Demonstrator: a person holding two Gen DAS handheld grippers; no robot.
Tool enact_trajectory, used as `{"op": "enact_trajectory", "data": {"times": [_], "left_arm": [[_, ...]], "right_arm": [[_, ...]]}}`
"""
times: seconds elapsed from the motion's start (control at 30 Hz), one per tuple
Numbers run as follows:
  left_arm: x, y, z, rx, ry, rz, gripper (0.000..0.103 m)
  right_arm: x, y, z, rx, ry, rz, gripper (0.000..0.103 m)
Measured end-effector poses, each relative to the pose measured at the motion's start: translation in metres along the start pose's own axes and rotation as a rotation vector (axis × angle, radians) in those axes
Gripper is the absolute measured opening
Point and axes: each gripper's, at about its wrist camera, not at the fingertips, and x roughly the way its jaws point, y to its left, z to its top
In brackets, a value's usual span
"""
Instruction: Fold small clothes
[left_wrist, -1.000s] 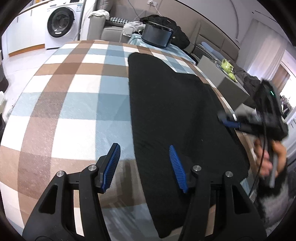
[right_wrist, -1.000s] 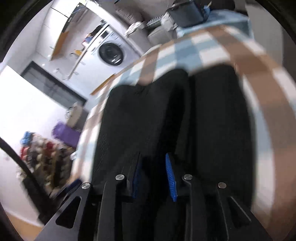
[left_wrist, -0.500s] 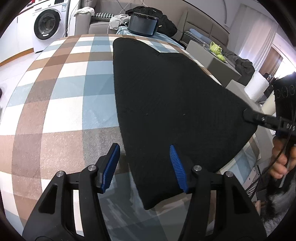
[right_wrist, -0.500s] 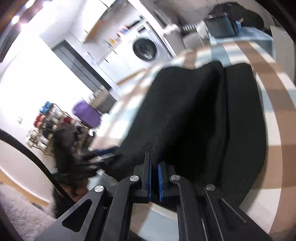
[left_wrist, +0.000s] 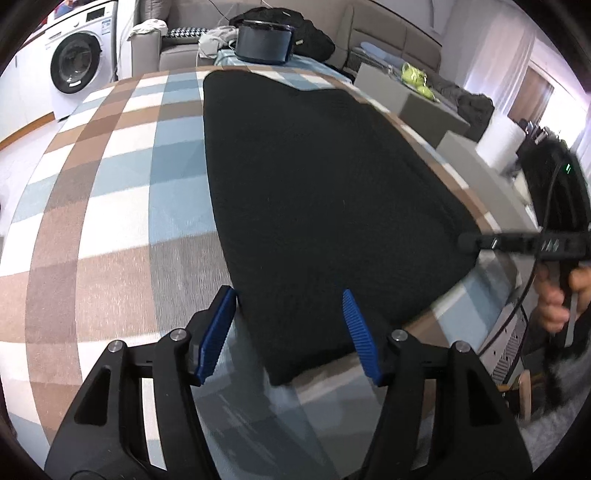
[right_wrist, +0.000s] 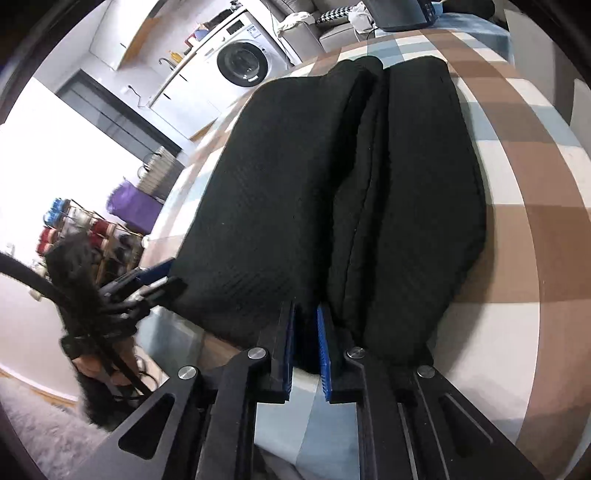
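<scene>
Gripping the near hem of the black garment (right_wrist: 369, 192), my right gripper (right_wrist: 306, 347) has its jaws nearly together, clamped on a fold of the cloth. The garment lies lengthwise on the checked bench (left_wrist: 110, 184), already doubled into two long lobes with a seam valley between them. My left gripper (left_wrist: 288, 328) hovers at the garment's near left corner with its jaws wide apart, holding nothing; its right blue pad sits over the cloth and its left pad is just beside the edge.

The main risk, as I judge it, is that the right pinch holds only the top layer, so lifting would peel the fold open; the dark fabric hides how many layers are caught, so I cannot be sure. A sideways pull could also drag the garment off the bench, since its right side lies close to the bench's right edge (left_wrist: 491, 221). Open bench lies well to the left, giving room. At the far end a dark container (left_wrist: 264, 42) stands clear of the garment.
</scene>
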Motion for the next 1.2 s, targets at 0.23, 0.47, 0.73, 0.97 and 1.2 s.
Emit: {"op": "enact_trajectory", "data": {"times": [0.23, 0.47, 0.73, 0.97, 1.2], "left_arm": [[-0.006, 0.008, 0.003, -0.028, -0.02, -0.012, 0.058], [-0.002, 0.026, 0.028, -0.12, -0.078, 0.009, 0.058], [0.005, 0.038, 0.054, -0.162, -0.104, 0.007, 0.058], [0.013, 0.035, 0.06, -0.149, -0.097, -0.004, 0.058], [0.024, 0.027, 0.059, -0.127, -0.073, -0.019, 0.058]], "right_arm": [[-0.016, -0.03, 0.038, 0.081, -0.154, -0.05, 0.035], [0.029, -0.047, 0.097, 0.107, -0.176, -0.071, 0.032], [0.052, -0.022, 0.135, 0.018, -0.175, -0.139, 0.004], [-0.013, -0.017, 0.11, -0.042, -0.334, -0.259, 0.004], [0.016, -0.064, 0.109, 0.086, -0.233, -0.254, 0.005]]}}
